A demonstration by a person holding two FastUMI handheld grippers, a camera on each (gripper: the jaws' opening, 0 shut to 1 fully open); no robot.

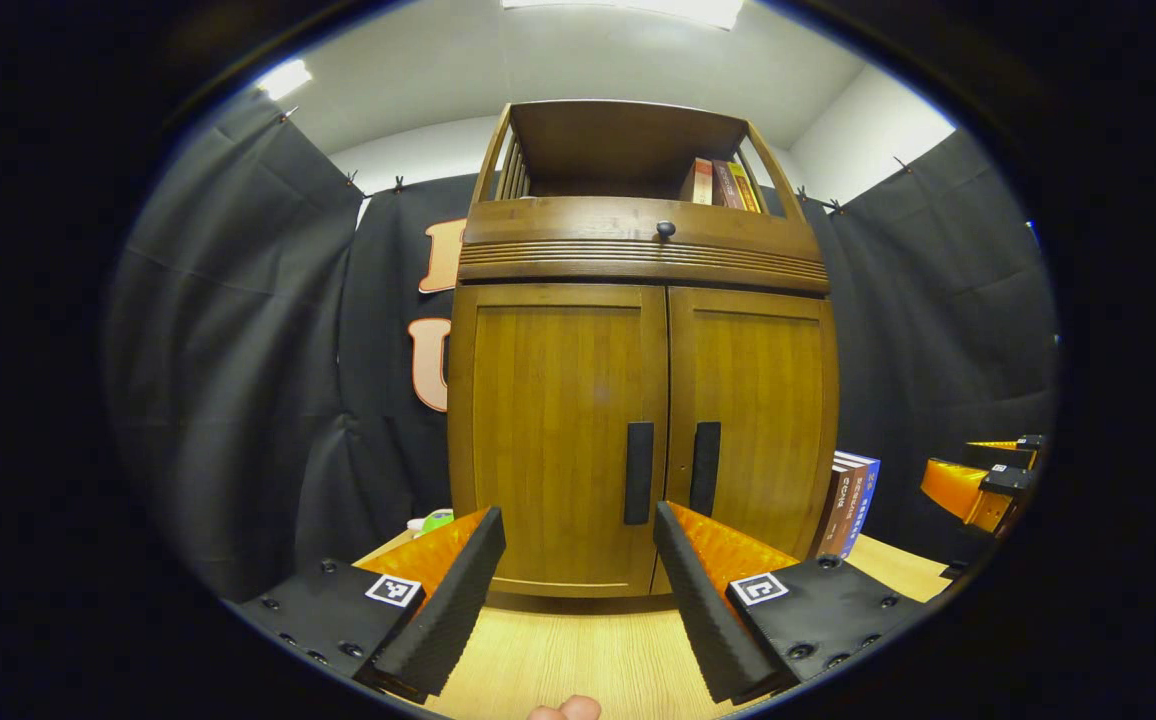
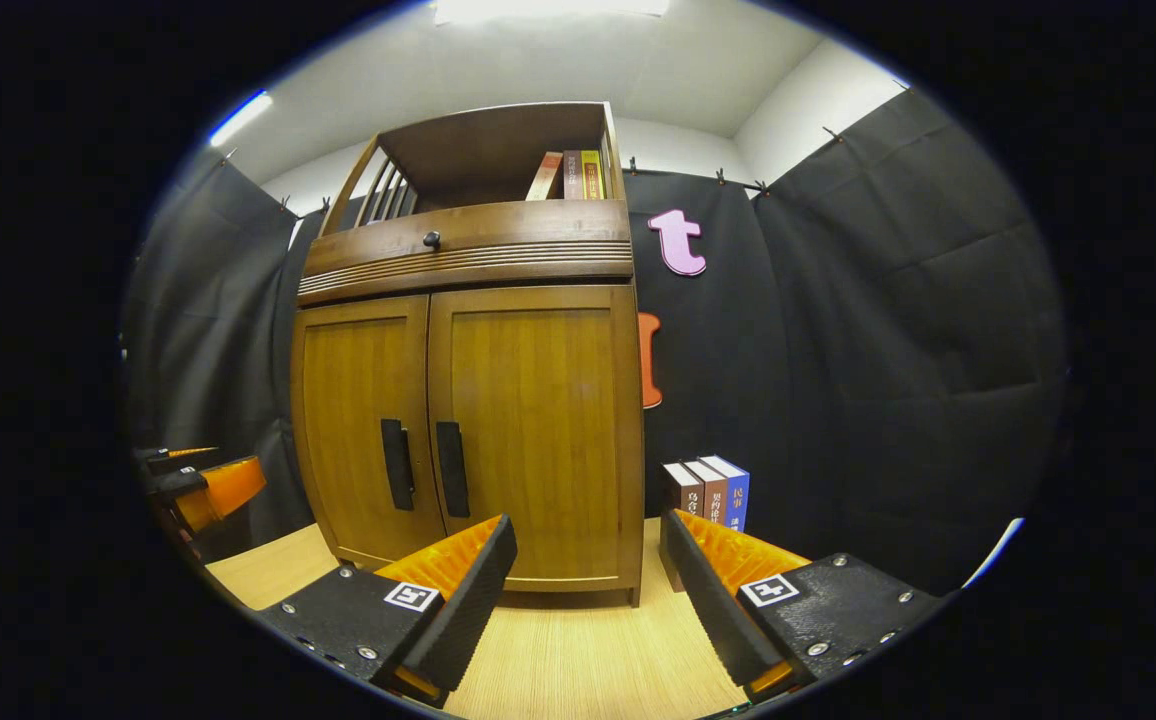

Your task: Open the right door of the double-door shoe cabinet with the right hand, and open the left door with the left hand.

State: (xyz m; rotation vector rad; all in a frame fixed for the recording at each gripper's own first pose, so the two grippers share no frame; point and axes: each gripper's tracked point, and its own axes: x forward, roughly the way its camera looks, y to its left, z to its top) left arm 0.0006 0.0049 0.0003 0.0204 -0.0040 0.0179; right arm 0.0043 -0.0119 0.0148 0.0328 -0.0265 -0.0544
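Note:
A wooden double-door shoe cabinet (image 1: 638,420) (image 2: 478,420) stands on the table with both doors closed. The left door (image 1: 553,430) (image 2: 363,430) and the right door (image 1: 753,410) (image 2: 538,420) each carry a dark vertical handle near the centre seam: left handle (image 1: 639,472) (image 2: 397,464), right handle (image 1: 705,468) (image 2: 452,468). My left gripper (image 1: 578,540) is open, a short way in front of the handles, holding nothing. My right gripper (image 2: 588,545) is open in front of the cabinet's right edge. The right gripper (image 1: 983,480) appears at the far right of the left gripper view, and the left gripper (image 2: 198,485) at the far left of the right gripper view.
The cabinet rests on a light wooden table (image 1: 578,660) (image 2: 578,650). Upright books (image 1: 848,500) (image 2: 708,495) stand to the cabinet's right. More books (image 1: 723,185) (image 2: 573,175) sit on the top shelf above a drawer with a knob (image 1: 665,229). A green object (image 1: 435,520) lies at the cabinet's left.

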